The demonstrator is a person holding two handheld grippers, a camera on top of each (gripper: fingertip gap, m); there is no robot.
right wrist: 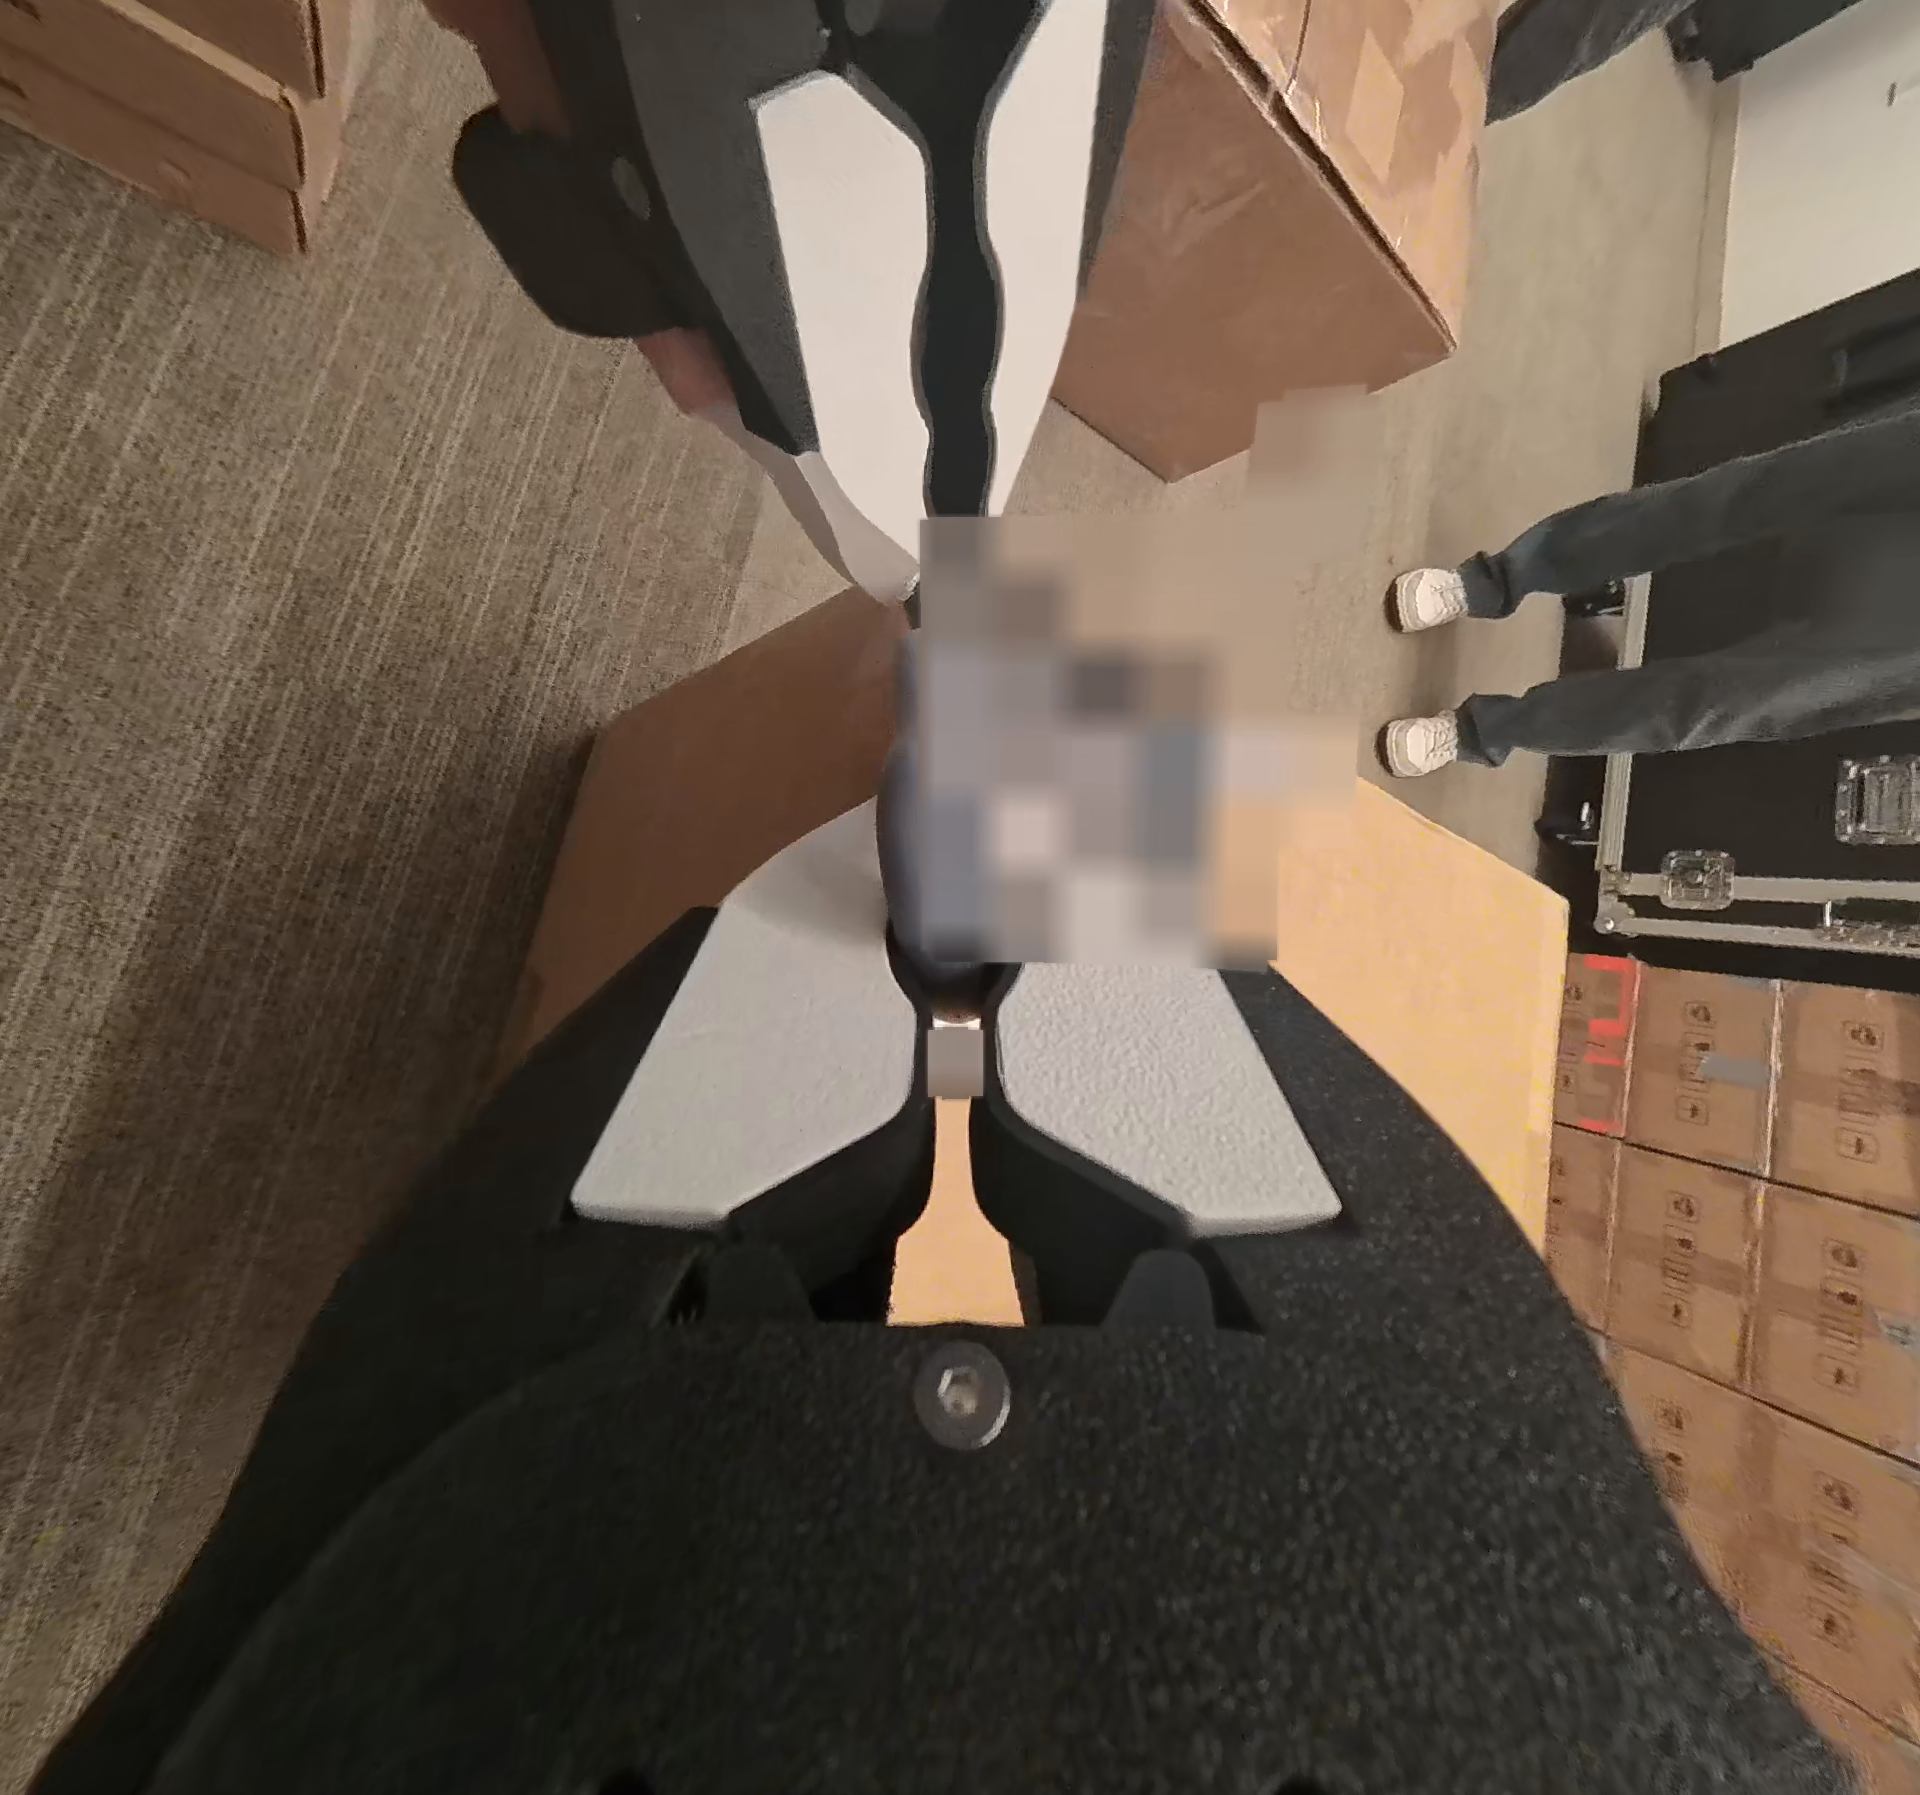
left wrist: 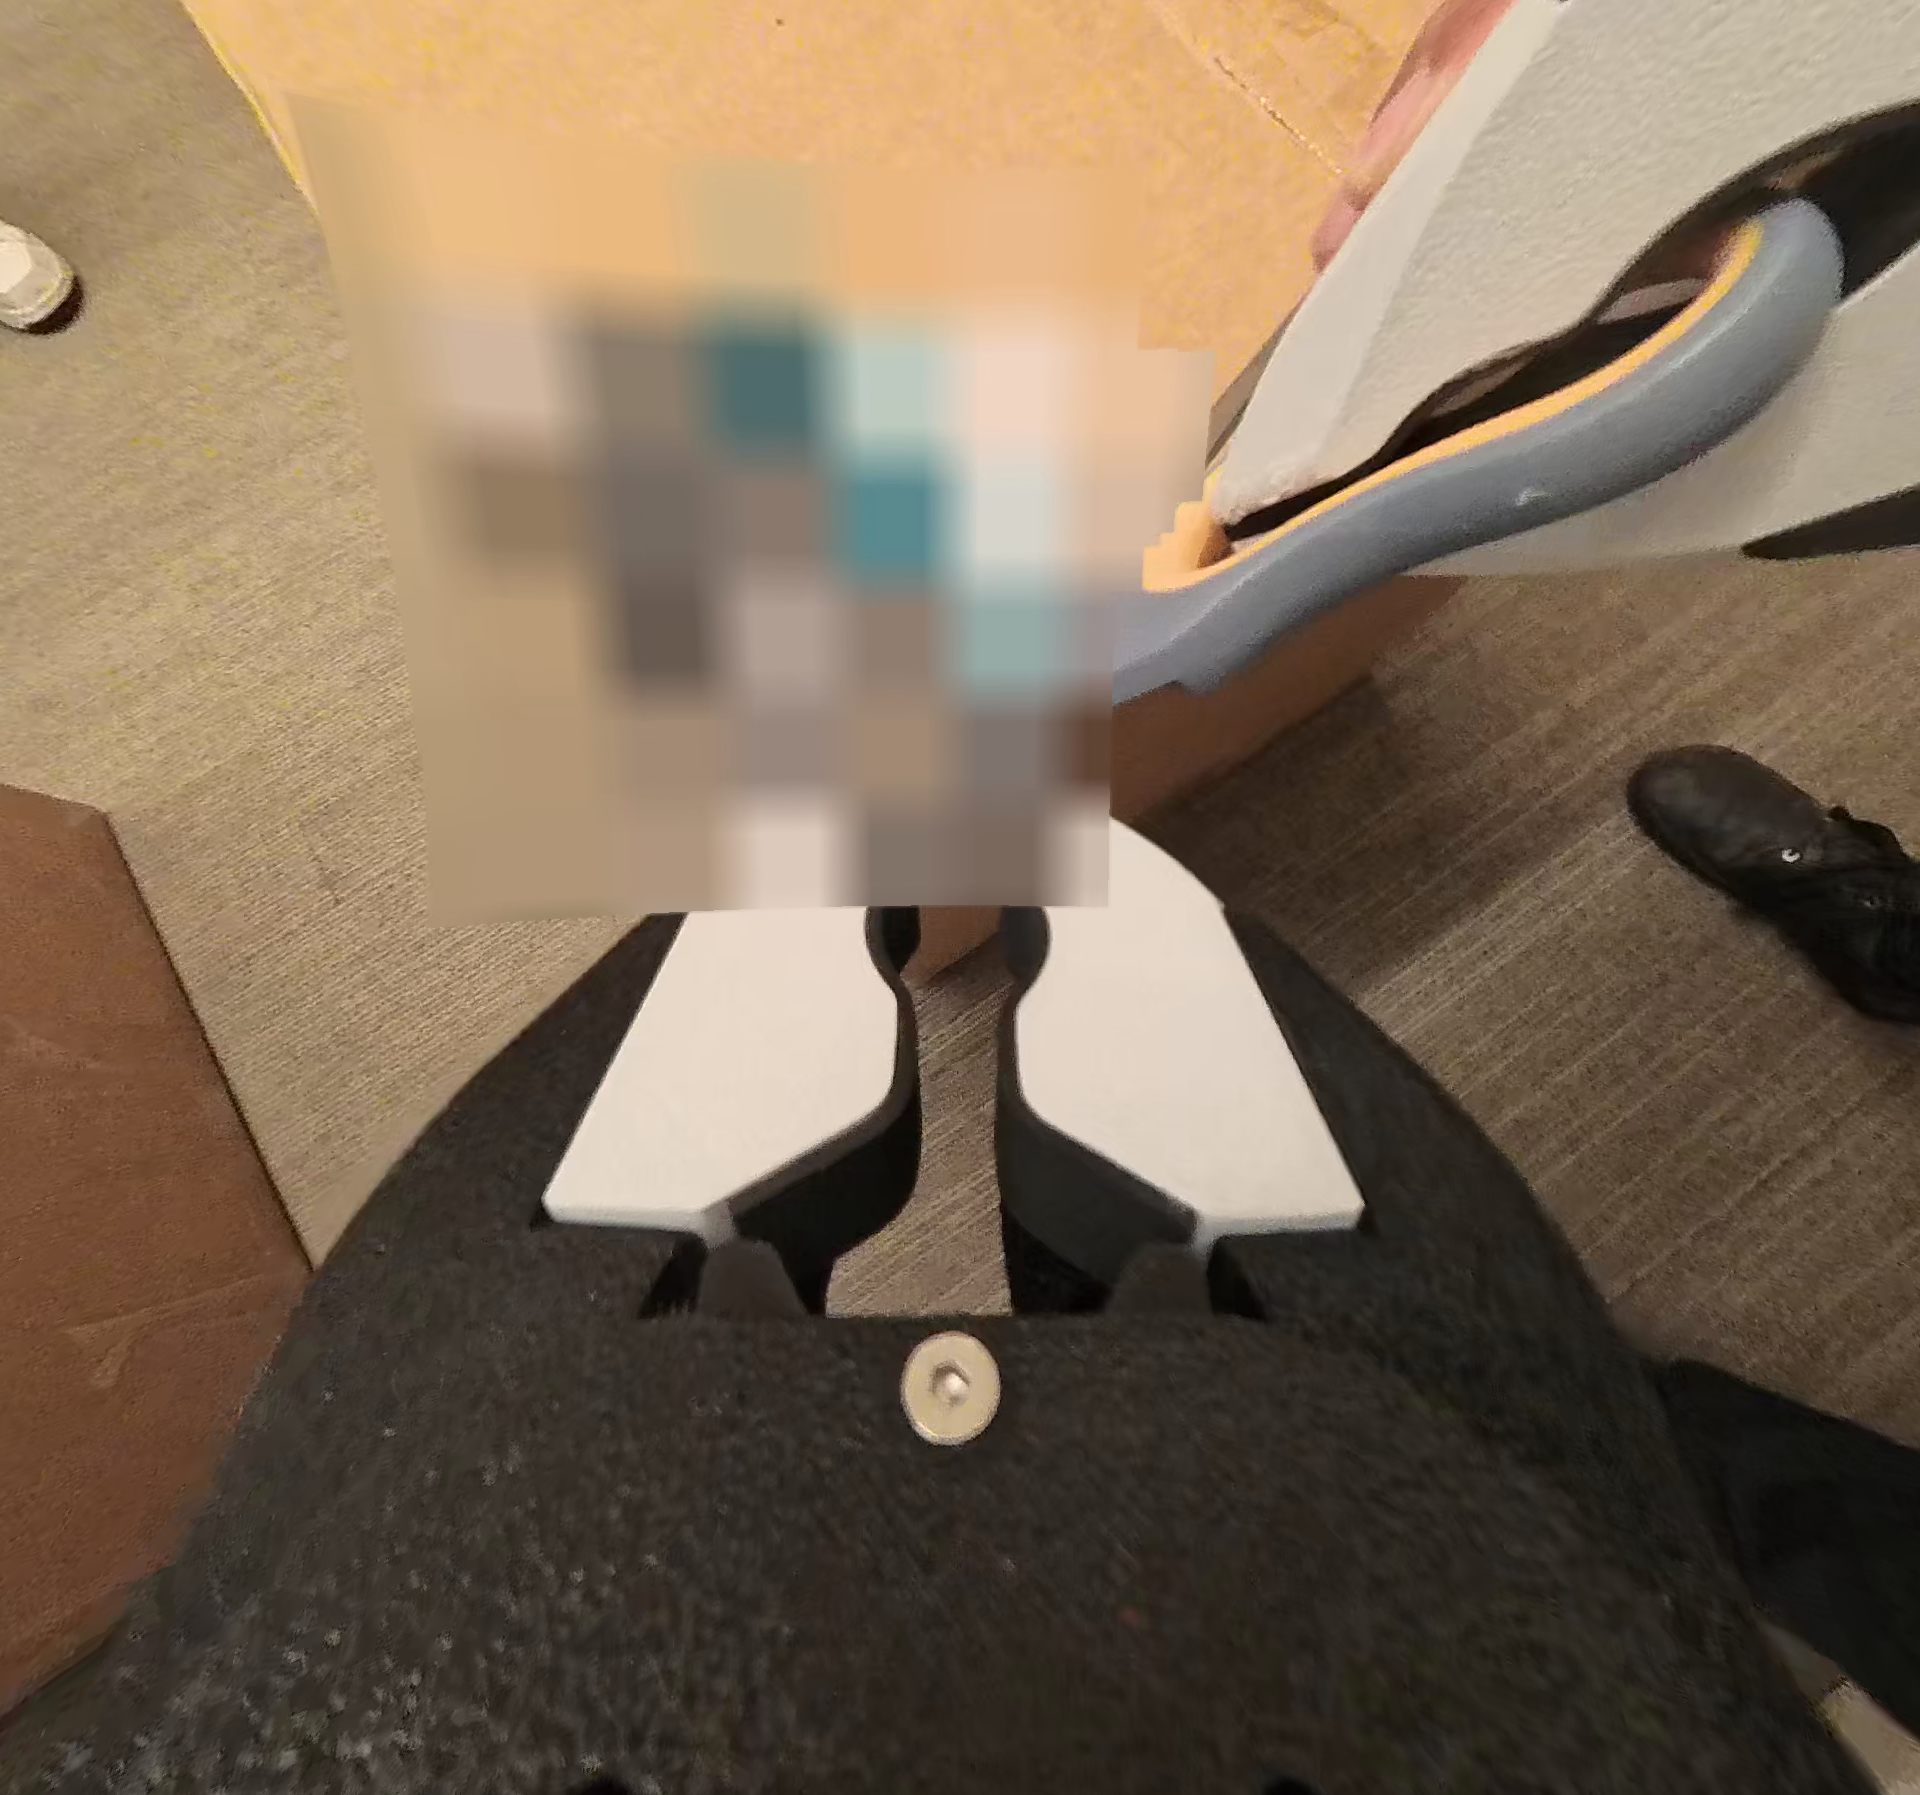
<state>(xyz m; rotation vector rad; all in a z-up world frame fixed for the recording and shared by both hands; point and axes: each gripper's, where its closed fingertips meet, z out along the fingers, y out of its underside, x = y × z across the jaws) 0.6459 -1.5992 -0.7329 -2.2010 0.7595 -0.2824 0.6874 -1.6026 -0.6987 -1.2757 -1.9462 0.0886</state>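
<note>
The right claw (right wrist: 951, 976) was clamped on a grey-blue handle (left wrist: 1507, 488) near a cardboard box (left wrist: 727, 31). The left claw (left wrist: 956, 956) was nearly closed, but its tips were hidden, so I cannot tell whether it gripped anything.

Grey-beige carpet (right wrist: 260, 706) covers the floor. On it, a stack of flat cardboard boxes (right wrist: 166, 52) lies at the far left, and a wall of small stacked cartons (right wrist: 1745, 1278) stands at the right. Above those cartons sits a black flight case (right wrist: 1766, 810), with a person's white sneakers (right wrist: 1429, 670) just beside it. A black boot (left wrist: 1787, 862) rests on the carpet.
</note>
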